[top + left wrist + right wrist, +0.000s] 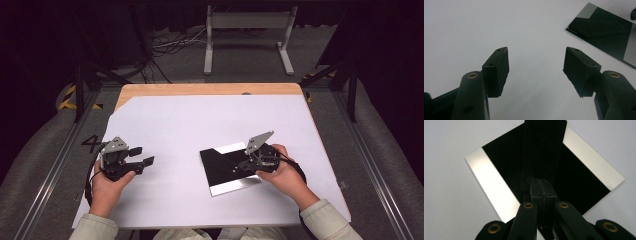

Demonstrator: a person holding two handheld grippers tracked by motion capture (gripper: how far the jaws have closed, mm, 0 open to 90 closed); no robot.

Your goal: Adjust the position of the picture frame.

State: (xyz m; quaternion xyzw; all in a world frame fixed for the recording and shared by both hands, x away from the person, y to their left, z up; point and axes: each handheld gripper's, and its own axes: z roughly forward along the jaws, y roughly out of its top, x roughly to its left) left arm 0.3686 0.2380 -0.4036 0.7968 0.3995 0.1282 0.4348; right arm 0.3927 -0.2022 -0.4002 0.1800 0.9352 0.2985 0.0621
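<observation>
A square plate (222,169), black across the middle with silver bands (491,182) along two edges, lies flat on the white sheet right of centre. My right gripper (245,164) is over its right part. In the right gripper view the right gripper (541,186) has its jaws pressed together on the near end of a black strip (542,150) that runs out across the plate. At the sheet's left, my left gripper (142,155) rests open. Between its fingers (497,67) there is nothing but white sheet. The plate (604,32) shows at the top right of the left gripper view.
The white sheet (200,125) covers most of a wooden table (200,89), whose bare far edge shows. A grey metal stand (247,35) and loose cables (170,45) are on the floor behind. Metal rails (55,165) run along both sides of the table.
</observation>
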